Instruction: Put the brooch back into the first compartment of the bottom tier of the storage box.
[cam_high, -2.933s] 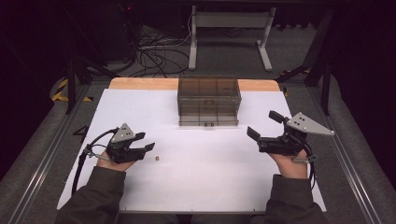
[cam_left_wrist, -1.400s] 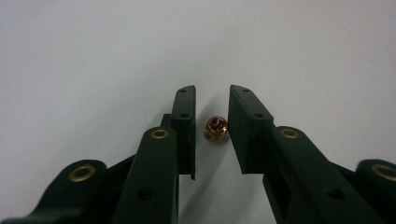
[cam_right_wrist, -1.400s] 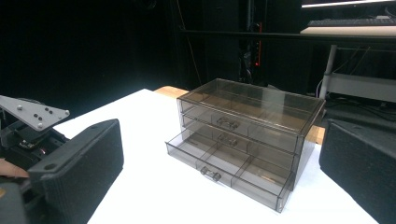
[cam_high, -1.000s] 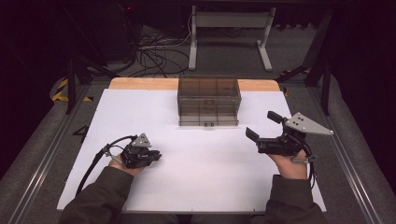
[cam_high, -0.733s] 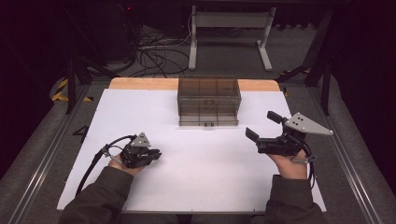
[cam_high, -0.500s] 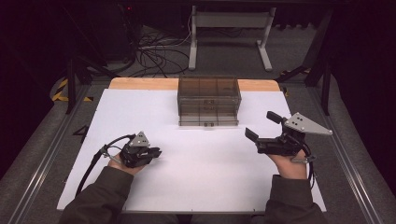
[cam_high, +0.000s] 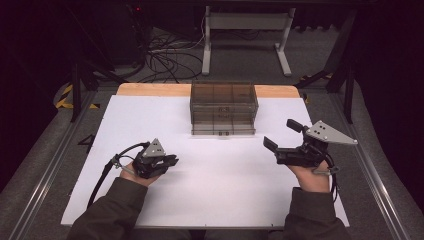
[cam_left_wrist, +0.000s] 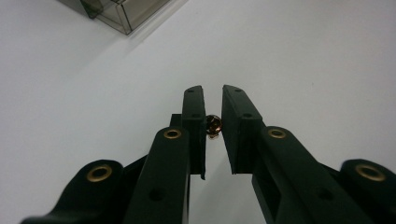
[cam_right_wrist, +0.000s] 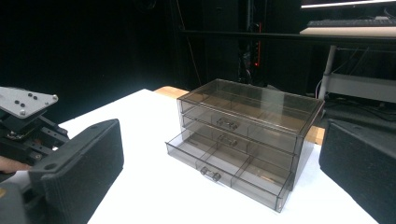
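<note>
My left gripper (cam_high: 172, 161) sits low over the white table top (cam_high: 225, 190), left of the middle. In the left gripper view its jaws (cam_left_wrist: 212, 89) are shut on a tiny round brown-gold piece (cam_left_wrist: 213, 126), pinched between the pads just above the white surface. My right gripper (cam_high: 281, 134) hovers at the right side, open with nothing between its wide-set pads (cam_right_wrist: 88, 158). It points at a smoky clear three-drawer box (cam_high: 224, 107) (cam_right_wrist: 243, 140), whose bottom drawer (cam_right_wrist: 219, 163) is pulled out and looks empty.
The drawer box stands at the back middle of the table, near a wooden edge strip (cam_high: 150, 89). Cables and a metal stand's legs (cam_high: 245, 45) lie on the floor beyond. The left gripper's grey plate (cam_right_wrist: 23, 100) shows at the left of the right gripper view.
The left gripper has moved right and toward me to where a tiny piece lay on the table, and has shut on it. The right gripper has stayed still.
</note>
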